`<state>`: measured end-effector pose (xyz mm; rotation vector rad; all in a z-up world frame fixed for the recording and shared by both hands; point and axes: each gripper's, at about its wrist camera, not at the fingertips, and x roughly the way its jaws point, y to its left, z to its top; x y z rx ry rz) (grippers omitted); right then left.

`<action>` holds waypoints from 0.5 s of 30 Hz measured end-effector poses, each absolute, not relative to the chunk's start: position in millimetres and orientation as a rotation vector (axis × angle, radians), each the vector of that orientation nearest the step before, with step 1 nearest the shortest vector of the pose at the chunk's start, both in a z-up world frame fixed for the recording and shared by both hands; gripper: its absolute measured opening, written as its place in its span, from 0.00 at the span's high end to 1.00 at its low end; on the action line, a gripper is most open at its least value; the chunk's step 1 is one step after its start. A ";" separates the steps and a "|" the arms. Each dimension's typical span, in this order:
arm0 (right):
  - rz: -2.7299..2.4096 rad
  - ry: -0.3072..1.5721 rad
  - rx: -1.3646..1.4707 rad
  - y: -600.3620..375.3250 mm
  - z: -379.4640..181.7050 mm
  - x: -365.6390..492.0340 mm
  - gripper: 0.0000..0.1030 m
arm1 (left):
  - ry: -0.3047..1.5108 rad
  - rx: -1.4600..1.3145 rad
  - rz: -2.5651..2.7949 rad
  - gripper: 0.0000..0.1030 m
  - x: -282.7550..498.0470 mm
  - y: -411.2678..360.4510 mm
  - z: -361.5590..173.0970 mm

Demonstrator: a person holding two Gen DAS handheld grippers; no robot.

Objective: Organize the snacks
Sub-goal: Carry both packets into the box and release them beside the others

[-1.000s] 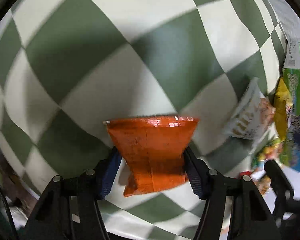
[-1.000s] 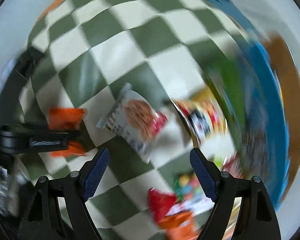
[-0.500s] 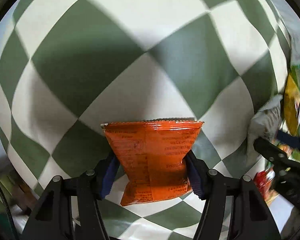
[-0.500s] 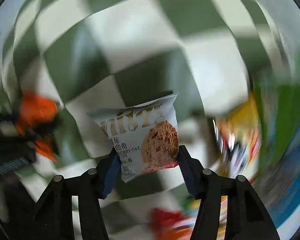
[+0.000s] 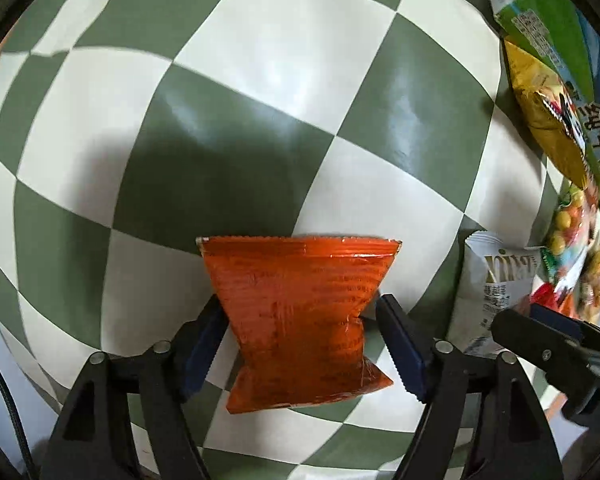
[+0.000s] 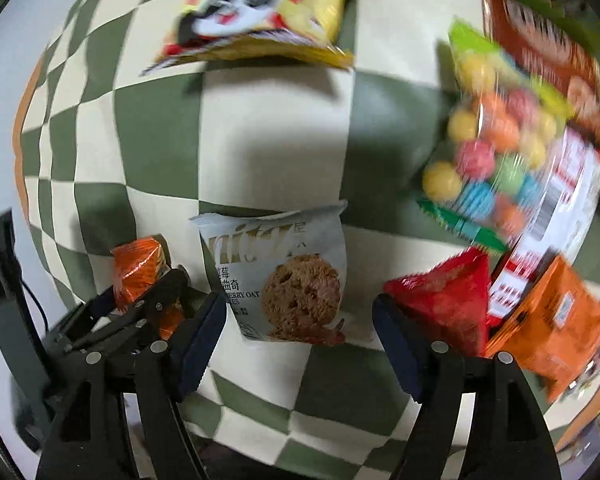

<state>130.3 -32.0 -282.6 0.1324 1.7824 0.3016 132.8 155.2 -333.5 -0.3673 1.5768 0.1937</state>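
Observation:
My left gripper point(image 5: 300, 344) is shut on an orange snack packet point(image 5: 300, 320), pinched at the waist, held over the green-and-white checked cloth point(image 5: 220, 120). The same packet shows at the left of the right wrist view point(image 6: 138, 272), in the left gripper point(image 6: 140, 312). My right gripper point(image 6: 298, 340) is open; a grey oat cookie packet point(image 6: 284, 276) lies on the cloth between its fingers, untouched by them. That cookie packet also shows in the left wrist view point(image 5: 496, 284), with the right gripper's finger point(image 5: 540, 340) in front of it.
A yellow panda bag point(image 6: 256, 12) lies at the far side. A bag of coloured balls point(image 6: 496, 160), a red packet point(image 6: 444, 300), an orange packet point(image 6: 548, 320) and a brown box point(image 6: 540, 52) crowd the right. Green and yellow bags point(image 5: 552, 92) lie right of the left gripper.
The right gripper's fingers, close against the cookie packet half a second ago, now stand wide apart with the packet lying on the cloth. The left gripper kept hold of the orange packet and shifted slightly.

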 end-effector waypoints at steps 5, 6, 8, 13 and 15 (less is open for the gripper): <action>0.307 1.736 0.075 -1.0 -285.5 114.3 0.24 | 1.567 -0.383 0.228 0.30 118.7 170.9 -336.9; 0.297 1.739 0.074 -0.9 -288.5 113.5 0.24 | 1.565 -0.364 0.251 0.42 117.6 163.2 -333.7; 0.281 1.734 0.065 7.2 -292.4 110.1 0.32 | 1.558 -0.331 0.266 0.50 115.8 159.3 -331.7; 0.255 1.701 0.059 12.5 -289.7 99.9 0.49 | 1.543 -0.300 0.274 0.53 112.4 139.1 -322.5; 0.255 1.698 0.076 -3.0 -284.2 90.0 0.49 | 1.526 -0.302 0.262 0.54 107.9 127.3 -315.1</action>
